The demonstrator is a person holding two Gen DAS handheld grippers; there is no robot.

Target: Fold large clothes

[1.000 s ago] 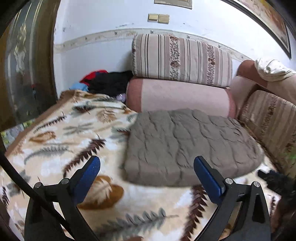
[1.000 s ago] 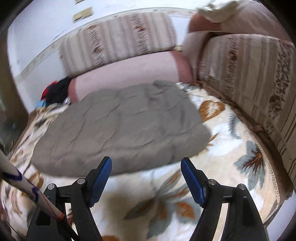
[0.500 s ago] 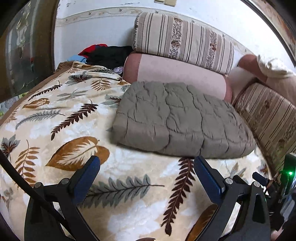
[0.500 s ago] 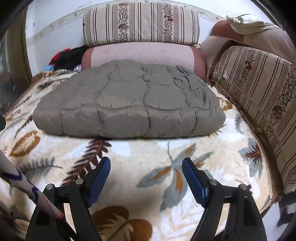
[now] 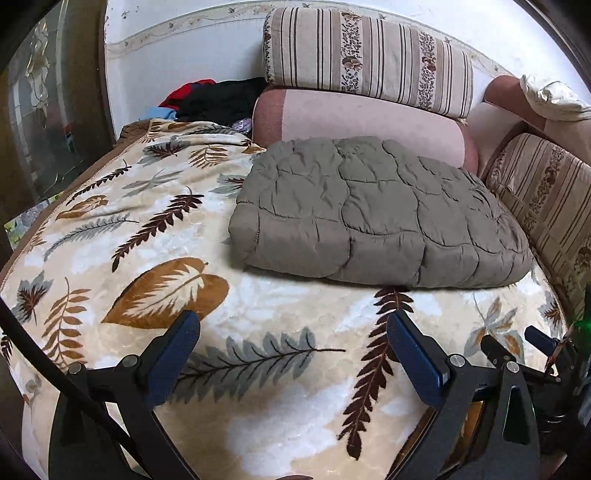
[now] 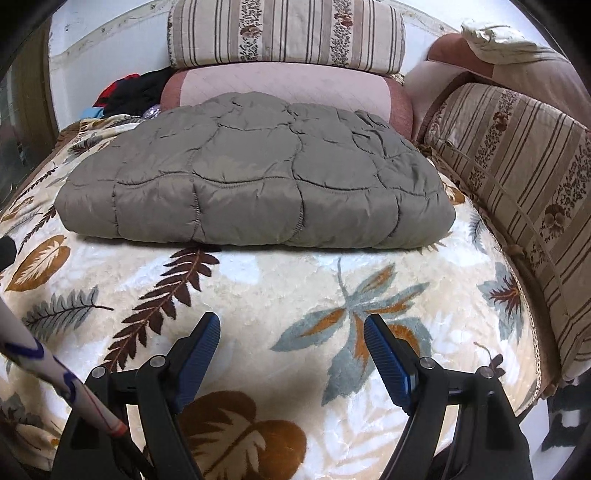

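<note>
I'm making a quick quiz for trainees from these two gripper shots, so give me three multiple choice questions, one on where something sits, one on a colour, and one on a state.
1. Where does the quilted garment lie?
A. On the leaf-print blanket, in front of the pink bolster
B. On the floor
C. On top of the striped cushion

2. What colour is the quilted garment?
A. Red
B. Grey-brown
C. White

3. How are the left gripper and right gripper?
A. Both shut on the garment
B. One open, one shut
C. Both open and holding nothing

Answers:
1 A, it rests on the blanket with the bolster just behind it.
2 B, its fabric is a dull grey-brown in both views.
3 C, each pair of blue pads stands wide apart over bare blanket.
</note>
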